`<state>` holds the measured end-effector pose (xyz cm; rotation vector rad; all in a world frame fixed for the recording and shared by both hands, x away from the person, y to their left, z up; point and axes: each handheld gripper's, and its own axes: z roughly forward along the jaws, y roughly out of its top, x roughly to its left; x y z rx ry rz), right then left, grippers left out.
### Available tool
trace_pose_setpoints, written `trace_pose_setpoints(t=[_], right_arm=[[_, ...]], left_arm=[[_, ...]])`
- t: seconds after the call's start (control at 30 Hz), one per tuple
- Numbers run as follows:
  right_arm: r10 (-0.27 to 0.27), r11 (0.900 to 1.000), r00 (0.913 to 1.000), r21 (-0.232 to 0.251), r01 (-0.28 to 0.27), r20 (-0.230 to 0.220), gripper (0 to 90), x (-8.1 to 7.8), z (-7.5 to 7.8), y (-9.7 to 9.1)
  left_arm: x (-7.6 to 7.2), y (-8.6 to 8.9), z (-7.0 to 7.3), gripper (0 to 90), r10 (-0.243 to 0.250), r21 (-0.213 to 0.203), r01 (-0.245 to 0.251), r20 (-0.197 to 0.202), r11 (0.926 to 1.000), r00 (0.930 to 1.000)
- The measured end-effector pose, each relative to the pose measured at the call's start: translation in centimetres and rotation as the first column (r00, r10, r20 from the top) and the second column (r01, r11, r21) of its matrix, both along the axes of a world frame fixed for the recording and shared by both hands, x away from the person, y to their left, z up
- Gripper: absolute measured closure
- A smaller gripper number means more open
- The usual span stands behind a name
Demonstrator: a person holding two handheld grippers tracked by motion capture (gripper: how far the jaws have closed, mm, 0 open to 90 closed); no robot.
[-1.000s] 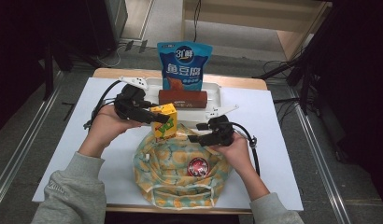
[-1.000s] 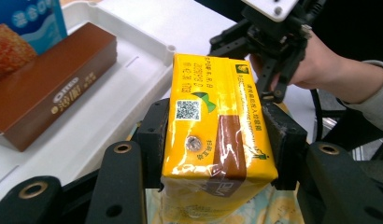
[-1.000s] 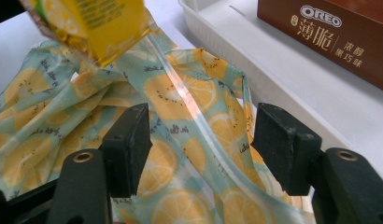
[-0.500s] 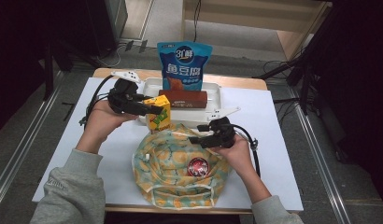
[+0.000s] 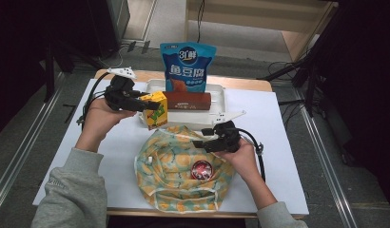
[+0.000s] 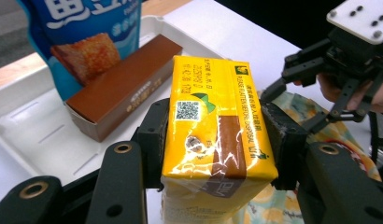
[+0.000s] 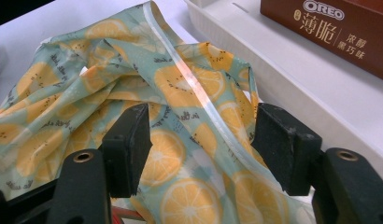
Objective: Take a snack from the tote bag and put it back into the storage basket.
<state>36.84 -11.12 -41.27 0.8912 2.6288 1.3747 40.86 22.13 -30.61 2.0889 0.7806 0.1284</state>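
Between the left gripper (image 6: 213,154) pads: yellow carton (image 6: 216,116), clamped by both sides, lower end cut off by the frame edge. Beyond it: brown box (image 6: 124,86) and blue pouch (image 6: 82,32) in a white tray (image 6: 26,126). Right gripper (image 7: 201,144): jaws apart, straddling bag (image 7: 133,93) rim, pads clear of it.

Yellow drink carton (image 6: 217,126), wrapped in clear film, with a brown stripe and a printed code (lettering too small to read), clamped between both pads of the left gripper (image 5: 146,105), lifted off the cloth and tilted. Fruit-print bag (image 5: 181,173), pale green with orange slices and a clear-edged rim, lying crumpled and open just below that gripper, its rim fold lying between the spread pads of the right gripper (image 7: 199,149).
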Motion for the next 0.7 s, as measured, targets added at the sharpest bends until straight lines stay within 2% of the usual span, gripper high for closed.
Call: trace_pose_setpoints(t=[0.37, 0.7], right_arm=[[0.000, 1.0000, 1.0000, -0.008, 0.000, -0.004, 37.5, -0.1, -0.1, 0.0], [0.000, 1.0000, 1.0000, -0.004, 0.000, -0.003, 37.5, -0.2, -0.1, 0.0]], left_arm=[[1.5, 0.0, -1.0, 51.5, 0.039, 0.014, -0.039, 0.019, 0.9991, 0.9991], [3.2, 0.1, -2.1, 51.6, 0.065, 0.012, -0.065, 0.003, 0.9978, 0.9979]])
